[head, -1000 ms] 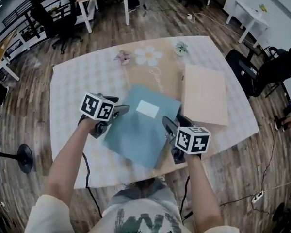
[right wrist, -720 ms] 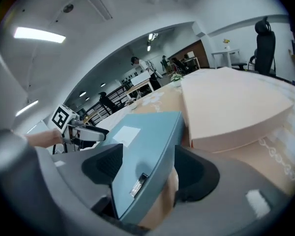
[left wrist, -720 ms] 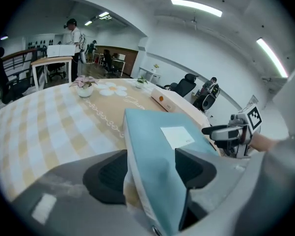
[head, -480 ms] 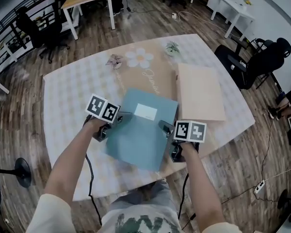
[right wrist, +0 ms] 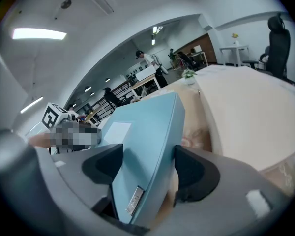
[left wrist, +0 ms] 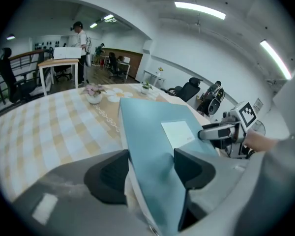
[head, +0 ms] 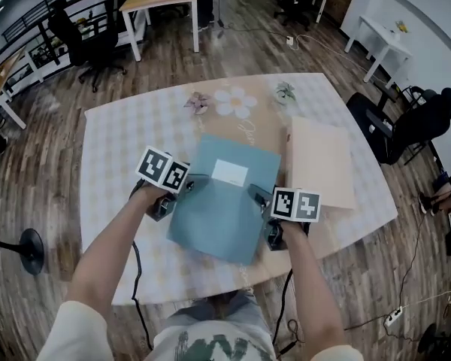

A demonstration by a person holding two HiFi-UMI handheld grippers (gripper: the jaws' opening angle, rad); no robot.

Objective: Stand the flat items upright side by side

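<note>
A blue box folder (head: 222, 201) with a white label is held between both grippers above the table (head: 120, 149), tilted, its near end raised. My left gripper (head: 184, 190) is shut on its left edge; in the left gripper view the blue folder (left wrist: 152, 127) fills the gap of the left gripper (left wrist: 151, 171). My right gripper (head: 257, 201) has the folder's right edge between its jaws, which are closing; both pads touch the blue folder (right wrist: 147, 127) in the right gripper (right wrist: 148, 168). A beige folder (head: 319, 160) lies flat to the right.
At the table's far side stand a small pink flower pot (head: 196, 102), a white flower-shaped mat (head: 235, 102) and a little green plant (head: 285, 92). A black office chair (head: 406, 122) stands off the right edge. The beige folder (right wrist: 250, 117) lies close beside my right gripper.
The blue folder has turned a little, so its sides run more squarely away from me. My right gripper has moved from its near corner up onto its right edge. The left one stays on its edge.
</note>
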